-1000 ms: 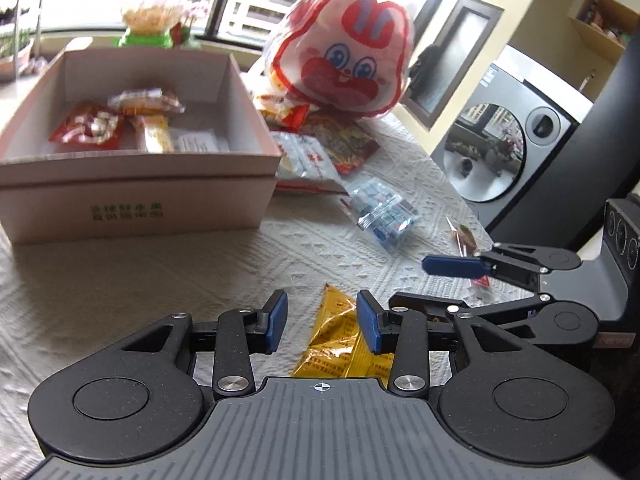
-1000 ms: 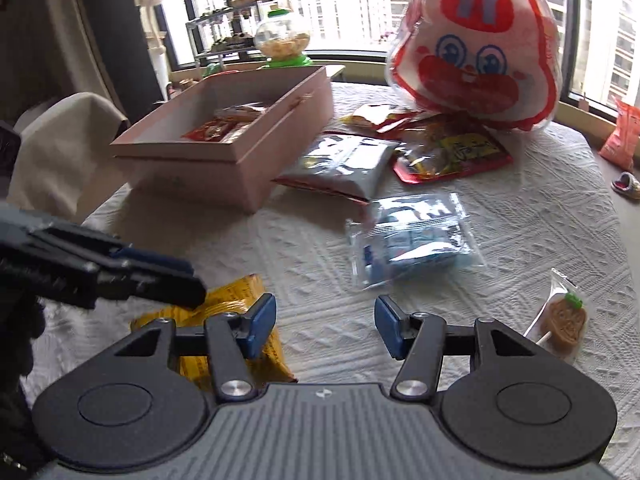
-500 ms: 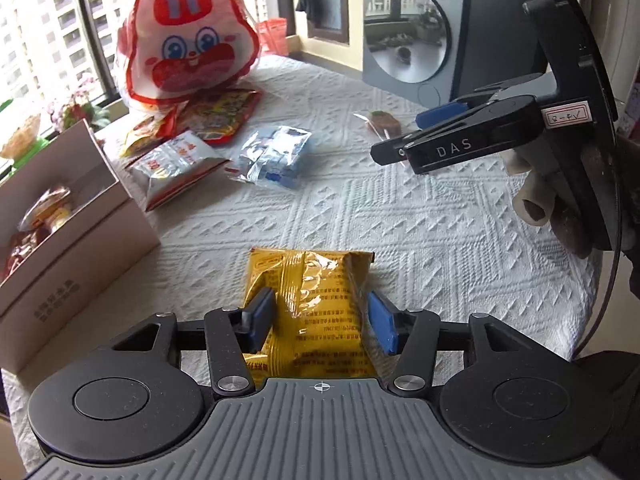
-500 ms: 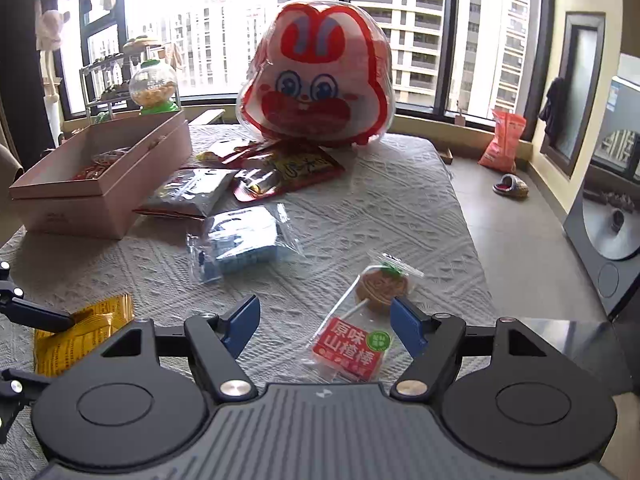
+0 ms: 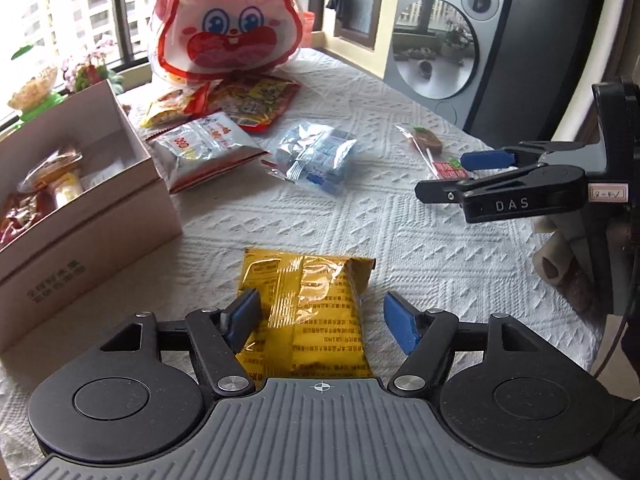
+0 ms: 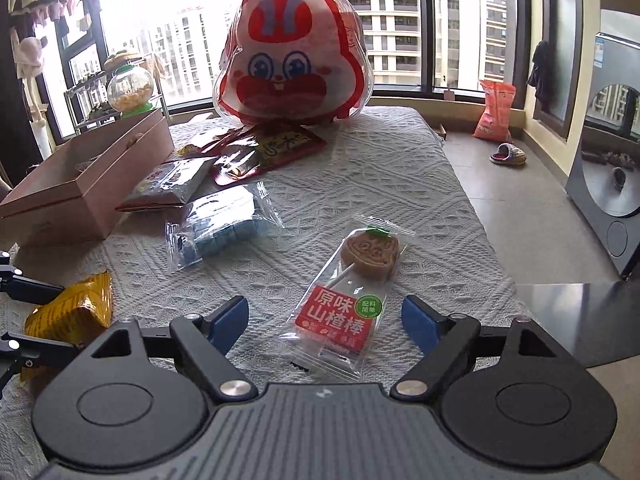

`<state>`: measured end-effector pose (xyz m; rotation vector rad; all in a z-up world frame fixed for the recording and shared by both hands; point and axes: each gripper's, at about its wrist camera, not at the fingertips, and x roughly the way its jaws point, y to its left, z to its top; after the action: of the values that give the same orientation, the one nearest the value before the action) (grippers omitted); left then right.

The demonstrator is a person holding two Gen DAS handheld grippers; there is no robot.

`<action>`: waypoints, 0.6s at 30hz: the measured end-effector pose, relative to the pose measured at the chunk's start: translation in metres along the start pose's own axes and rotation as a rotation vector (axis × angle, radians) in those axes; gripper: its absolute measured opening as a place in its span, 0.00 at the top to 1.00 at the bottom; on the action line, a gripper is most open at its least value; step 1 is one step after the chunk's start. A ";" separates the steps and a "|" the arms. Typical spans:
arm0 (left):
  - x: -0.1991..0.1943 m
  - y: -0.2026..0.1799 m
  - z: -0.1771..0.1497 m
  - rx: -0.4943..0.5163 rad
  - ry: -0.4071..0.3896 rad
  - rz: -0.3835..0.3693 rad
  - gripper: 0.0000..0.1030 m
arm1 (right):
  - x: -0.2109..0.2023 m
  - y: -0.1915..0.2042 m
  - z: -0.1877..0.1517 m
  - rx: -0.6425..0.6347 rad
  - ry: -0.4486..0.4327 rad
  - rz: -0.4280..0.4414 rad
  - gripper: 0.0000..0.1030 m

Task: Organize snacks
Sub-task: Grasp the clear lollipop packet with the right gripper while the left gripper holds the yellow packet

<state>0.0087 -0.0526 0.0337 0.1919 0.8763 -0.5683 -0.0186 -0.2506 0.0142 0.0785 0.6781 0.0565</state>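
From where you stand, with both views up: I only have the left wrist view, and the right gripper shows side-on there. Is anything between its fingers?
Observer: Yes. In the right wrist view the right gripper straddles a lollipop packet lying flat on the tablecloth; its jaws are opening and no pad presses on it.
Operator: Which way does the lollipop lie?
Observer: Its round brown head points away from the gripper, and the red label end lies nearest it.
Operator: Anything beyond the table I can't see?
Observer: A slipper and an orange bag sit on the floor by the window.
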 end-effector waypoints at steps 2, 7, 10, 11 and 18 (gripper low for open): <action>-0.005 0.002 0.000 -0.009 -0.020 0.020 0.39 | 0.000 0.001 0.000 -0.006 0.001 0.000 0.17; -0.003 0.013 -0.001 -0.022 -0.018 0.047 0.34 | 0.001 0.003 0.000 -0.022 0.008 -0.001 0.14; 0.005 0.016 0.000 -0.038 -0.007 0.031 0.31 | 0.004 0.006 0.001 -0.051 0.026 0.004 0.09; 0.008 0.017 0.000 -0.050 -0.008 0.029 0.28 | 0.005 0.007 0.002 -0.065 0.037 0.010 0.06; 0.011 0.019 0.001 -0.084 -0.001 0.020 0.25 | 0.009 0.009 0.005 -0.118 0.075 0.041 0.00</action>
<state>0.0253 -0.0413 0.0242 0.1245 0.8941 -0.5117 -0.0091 -0.2417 0.0133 -0.0232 0.7471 0.1391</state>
